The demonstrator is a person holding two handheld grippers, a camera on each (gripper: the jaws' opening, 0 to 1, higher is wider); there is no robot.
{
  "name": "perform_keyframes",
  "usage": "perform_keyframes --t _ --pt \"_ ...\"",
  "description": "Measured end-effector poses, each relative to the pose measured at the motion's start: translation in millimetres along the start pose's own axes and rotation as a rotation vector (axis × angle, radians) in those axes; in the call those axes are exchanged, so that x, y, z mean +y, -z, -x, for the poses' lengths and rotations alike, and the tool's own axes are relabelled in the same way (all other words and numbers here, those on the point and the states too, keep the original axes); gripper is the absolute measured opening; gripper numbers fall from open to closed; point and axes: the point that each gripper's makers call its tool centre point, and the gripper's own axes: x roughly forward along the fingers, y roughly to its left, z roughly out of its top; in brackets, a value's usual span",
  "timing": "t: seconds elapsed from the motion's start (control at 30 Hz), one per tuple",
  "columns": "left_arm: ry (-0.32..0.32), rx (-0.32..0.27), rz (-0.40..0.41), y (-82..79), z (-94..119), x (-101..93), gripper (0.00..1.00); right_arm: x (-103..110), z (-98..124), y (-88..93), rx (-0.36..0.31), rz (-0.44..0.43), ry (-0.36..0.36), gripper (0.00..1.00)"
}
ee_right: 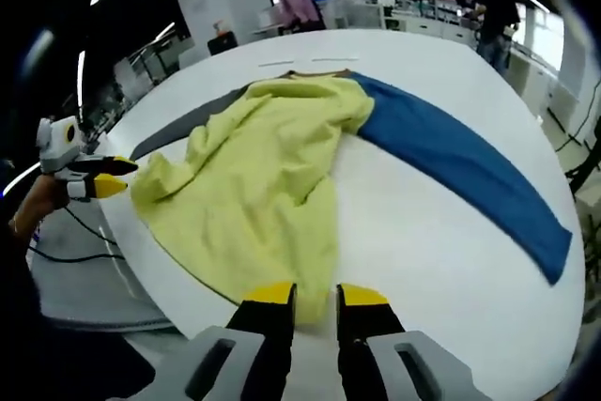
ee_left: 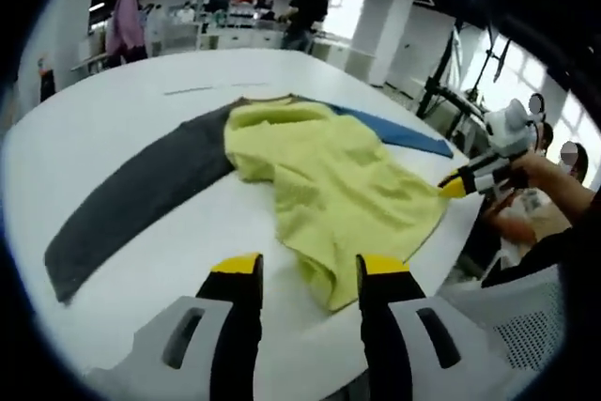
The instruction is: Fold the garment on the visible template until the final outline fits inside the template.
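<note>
A garment with a yellow body (ee_left: 329, 176) (ee_right: 263, 166), a grey sleeve (ee_left: 141, 190) (ee_right: 174, 133) and a blue sleeve (ee_left: 404, 133) (ee_right: 460, 166) lies spread and rumpled on the white table (ee_left: 113, 100) (ee_right: 423, 260). My left gripper (ee_left: 308, 266) is open, its jaws wide apart on either side of the yellow hem's near corner; it also appears as the left gripper (ee_right: 111, 178) beside the body's left corner. My right gripper (ee_right: 316, 295) is open with a narrower gap at the near hem. A hand holds the right gripper (ee_left: 455, 183) at the body's right corner.
Thin marks (ee_left: 202, 89) (ee_right: 310, 61) lie on the table beyond the collar. The table edge runs close below both grippers. Stands and cables (ee_left: 446, 91) are off the table's side. People (ee_left: 124, 25) (ee_right: 495, 11) and desks are far behind.
</note>
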Motion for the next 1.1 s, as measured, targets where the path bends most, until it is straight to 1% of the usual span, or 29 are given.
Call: perform_keyframes --t 0.03,0.07,0.1,0.13,0.23,0.3,0.37,0.4,0.47,0.53,0.6,0.77,0.83,0.9,0.97,1.07,1.1 --pt "0.012 0.005 -0.024 -2.3 -1.7 -0.2 0.38 -0.2 -0.5 0.2 0.003 0.003 -0.002 0.17" --pt "0.009 0.012 -0.029 -3.9 -3.3 1.2 0.38 -1.2 -1.1 0.6 0.008 0.005 -0.003 0.16" --pt "0.017 0.021 -0.05 -5.2 -5.2 2.1 0.38 -2.1 -1.7 0.9 0.012 0.007 -0.003 0.16" --pt "0.028 0.038 -0.063 -5.5 -8.5 3.1 0.39 -2.8 -2.2 1.2 0.016 0.009 -0.005 0.17" --pt "0.046 0.062 -0.061 -6.4 -16.3 5.5 0.43 -4.2 -4.7 2.1 0.023 0.002 -0.013 0.17" --pt "0.067 0.063 -0.063 -7.0 -20.7 4.3 0.42 -3.9 -5.6 2.3 0.026 -0.005 -0.018 0.16" --pt "0.108 0.104 -0.08 -2.6 -26.2 0.2 0.4 -3.3 -6.1 1.8 0.026 -0.005 -0.021 0.16" --pt "0.112 0.113 -0.075 -1.6 -28.1 0.1 0.39 -3.1 -6.6 1.8 0.029 -0.003 -0.024 0.16" --pt "0.172 0.143 -0.054 2.2 -31.2 -7.3 0.36 -2.9 -7.6 1.4 0.033 0.002 -0.027 0.16" --pt "0.169 0.149 -0.044 2.0 -34.1 -5.5 0.3 -2.6 -8.3 0.9 0.036 -0.001 -0.031 0.15" --pt "0.171 0.169 -0.039 4.3 -35.2 -4.9 0.24 -2.0 -9.3 0.3 0.034 -0.007 -0.035 0.14" --pt "0.159 0.175 -0.036 4.5 -34.0 -0.1 0.19 -2.7 -11.0 0.7 0.038 -0.009 -0.033 0.12" --pt "0.151 0.19 -0.032 7.8 -34.1 3.9 0.14 -3.2 -11.0 0.2 0.037 -0.012 -0.031 0.11" --pt "0.143 0.192 -0.038 9.7 -33.4 6.6 0.11 -3.1 -11.4 -0.1 0.039 -0.011 -0.028 0.1" --pt "0.14 0.192 -0.038 10.6 -33.3 8.3 0.1 -2.5 -11.7 -0.1 0.041 -0.007 -0.027 0.1" --pt "0.135 0.194 -0.022 12.1 -33.6 11.2 0.05 -3.5 -12.6 0.3 0.047 0.014 -0.012 0.06" --pt "0.133 0.192 -0.019 12.5 -34.0 11.4 0.05 -3.3 -12.7 0.7 0.049 0.015 -0.011 0.04"
